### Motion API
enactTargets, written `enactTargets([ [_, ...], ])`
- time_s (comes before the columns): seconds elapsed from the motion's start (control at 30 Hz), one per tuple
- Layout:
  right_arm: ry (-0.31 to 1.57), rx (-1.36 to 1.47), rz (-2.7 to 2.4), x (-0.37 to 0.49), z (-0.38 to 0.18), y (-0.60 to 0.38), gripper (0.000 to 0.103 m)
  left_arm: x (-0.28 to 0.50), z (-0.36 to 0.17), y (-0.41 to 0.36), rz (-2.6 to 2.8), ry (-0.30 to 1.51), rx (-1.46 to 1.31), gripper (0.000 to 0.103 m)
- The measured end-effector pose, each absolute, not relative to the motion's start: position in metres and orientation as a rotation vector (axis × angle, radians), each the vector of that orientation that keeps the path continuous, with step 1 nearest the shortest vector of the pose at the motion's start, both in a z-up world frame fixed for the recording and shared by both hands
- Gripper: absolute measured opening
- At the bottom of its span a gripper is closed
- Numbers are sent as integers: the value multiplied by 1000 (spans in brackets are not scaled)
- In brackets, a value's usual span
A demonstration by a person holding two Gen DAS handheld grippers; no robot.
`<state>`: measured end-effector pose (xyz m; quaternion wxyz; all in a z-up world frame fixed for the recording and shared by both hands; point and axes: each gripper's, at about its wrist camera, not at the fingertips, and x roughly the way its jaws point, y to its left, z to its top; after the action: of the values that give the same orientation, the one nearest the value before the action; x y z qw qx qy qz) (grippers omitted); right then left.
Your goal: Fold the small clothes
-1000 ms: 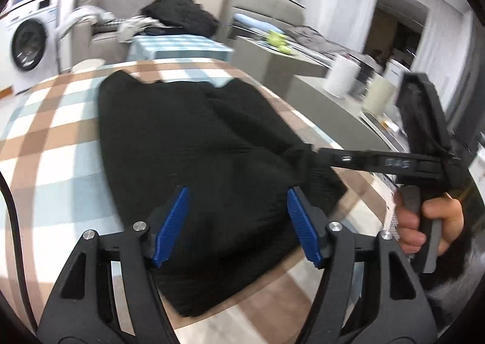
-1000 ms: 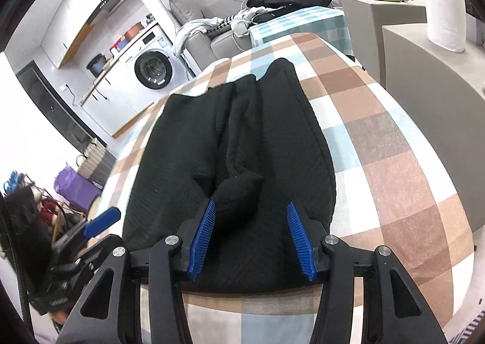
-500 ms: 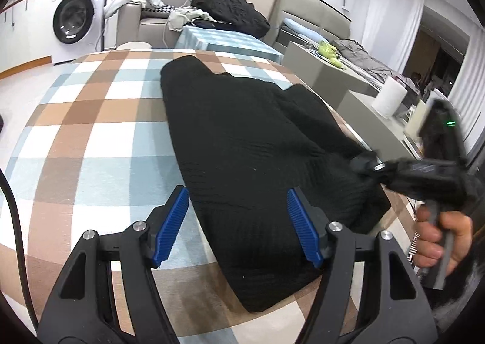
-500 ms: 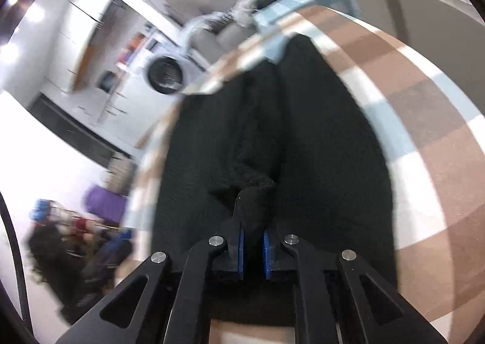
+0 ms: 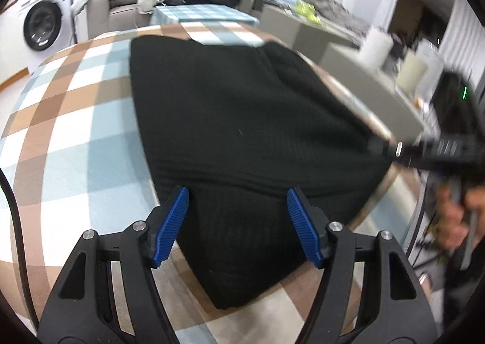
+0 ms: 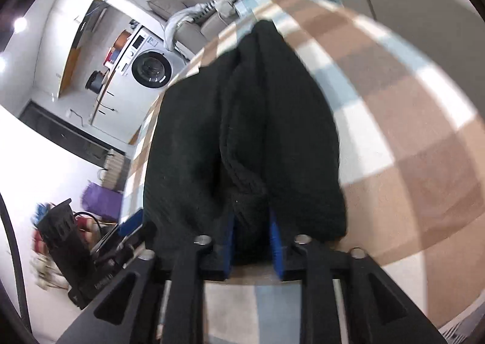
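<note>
A black knit garment lies spread on the checked tablecloth, its near hem reaching toward the table's front edge. The right gripper has a bunched fold of that knit between its blue pads; the jaws have just been opening a little after a tight squeeze, yet the fabric fills the gap and seems pinched, probably so this corner can be lifted and carried across for a fold. In the left wrist view the same gripper shows at the garment's right corner, with the person's hand on its handle. The left gripper hangs over the near hem with its jaws spread wide, cloth below and between them but not pressed, likely lining up to take the other corner so both ends rise together.

The cloth is a blue, brown and white check. Beyond it stand a washing machine, a grey sofa heaped with more clothes, and a low grey counter carrying a paper roll.
</note>
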<state>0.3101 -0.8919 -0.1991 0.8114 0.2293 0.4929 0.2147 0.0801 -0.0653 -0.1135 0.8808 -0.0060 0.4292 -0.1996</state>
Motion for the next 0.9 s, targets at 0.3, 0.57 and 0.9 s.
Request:
enactTargets([
  [0.3, 995, 474, 482, 329, -198, -889, 7, 69, -123, -73, -449, 919, 25, 65],
  [0.57, 1059, 496, 393, 326, -208, -912, 11, 68, -121, -70, -458, 920, 18, 65],
  [0.9, 945, 381, 475, 296, -167, -911, 16, 72, -109, -56, -460, 883, -66, 65],
])
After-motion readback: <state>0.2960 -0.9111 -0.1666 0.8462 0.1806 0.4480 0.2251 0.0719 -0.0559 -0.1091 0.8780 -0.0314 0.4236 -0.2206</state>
